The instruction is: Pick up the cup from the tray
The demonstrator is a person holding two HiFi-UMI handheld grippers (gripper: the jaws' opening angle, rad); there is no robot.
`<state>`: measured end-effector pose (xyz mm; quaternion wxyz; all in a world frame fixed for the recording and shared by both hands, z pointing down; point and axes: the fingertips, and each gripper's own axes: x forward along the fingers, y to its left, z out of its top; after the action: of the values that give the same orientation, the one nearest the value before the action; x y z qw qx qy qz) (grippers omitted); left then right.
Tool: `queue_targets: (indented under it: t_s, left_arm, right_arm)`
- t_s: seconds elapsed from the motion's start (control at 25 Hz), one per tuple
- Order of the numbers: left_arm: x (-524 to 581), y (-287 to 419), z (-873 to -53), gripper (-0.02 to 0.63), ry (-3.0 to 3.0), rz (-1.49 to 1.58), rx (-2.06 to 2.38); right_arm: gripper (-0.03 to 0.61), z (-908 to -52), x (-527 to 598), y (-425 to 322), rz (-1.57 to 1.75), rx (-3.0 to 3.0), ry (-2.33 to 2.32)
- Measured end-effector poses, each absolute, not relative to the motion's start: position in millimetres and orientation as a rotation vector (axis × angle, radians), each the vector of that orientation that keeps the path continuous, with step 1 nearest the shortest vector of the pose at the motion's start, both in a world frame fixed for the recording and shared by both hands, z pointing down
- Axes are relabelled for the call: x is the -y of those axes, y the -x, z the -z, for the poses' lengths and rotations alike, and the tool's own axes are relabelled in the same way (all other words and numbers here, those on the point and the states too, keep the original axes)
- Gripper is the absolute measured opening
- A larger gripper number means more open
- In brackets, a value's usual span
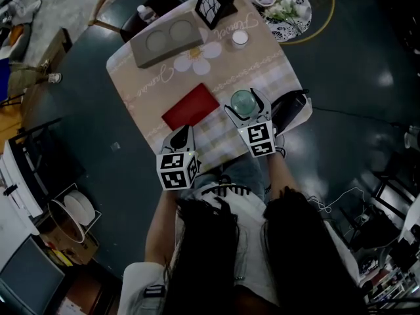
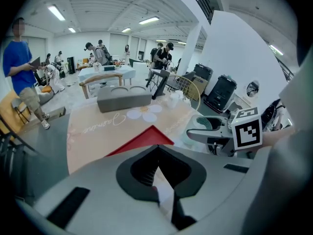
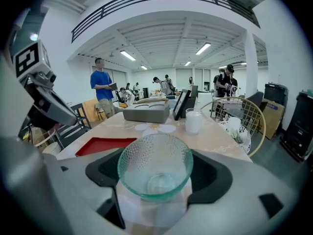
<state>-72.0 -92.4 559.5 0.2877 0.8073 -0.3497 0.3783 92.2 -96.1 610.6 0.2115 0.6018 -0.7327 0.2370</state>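
Note:
A clear dimpled glass cup (image 1: 243, 102) (image 3: 155, 164) sits between the jaws of my right gripper (image 1: 245, 104) (image 3: 155, 182), which is shut on it, low over the checked cloth at the table's front right. From the left gripper view the cup (image 2: 209, 124) shows inside that gripper (image 2: 215, 131). The grey tray (image 1: 165, 41) (image 2: 123, 98) (image 3: 146, 112) with two round hollows lies at the table's far left, both hollows bare. My left gripper (image 1: 183, 135) (image 2: 157, 173) hovers at the front edge, shut on nothing.
A red mat (image 1: 191, 106) (image 2: 142, 140) lies mid-table between the grippers and the tray. A white candle glass (image 1: 240, 38) (image 3: 193, 120) and a black frame stand (image 1: 216, 4) are at the back. A wire side table (image 1: 321, 8) holds flowers. People stand far behind.

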Motion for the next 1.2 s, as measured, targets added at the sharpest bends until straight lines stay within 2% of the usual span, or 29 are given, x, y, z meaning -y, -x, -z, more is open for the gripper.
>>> queue_targets:
  t_s: [0.56, 1.2]
  left_arm:
    - [80, 73, -565, 0.008, -2.195, -1.079, 0.883]
    - [80, 75, -556, 0.008, -2.238, -1.057, 0.899]
  right_arm:
    - [0.407, -602, 96, -90, -0.734, 2.111, -1.683]
    - [0.405, -552, 104, -109, -0.625, 2.113, -1.807]
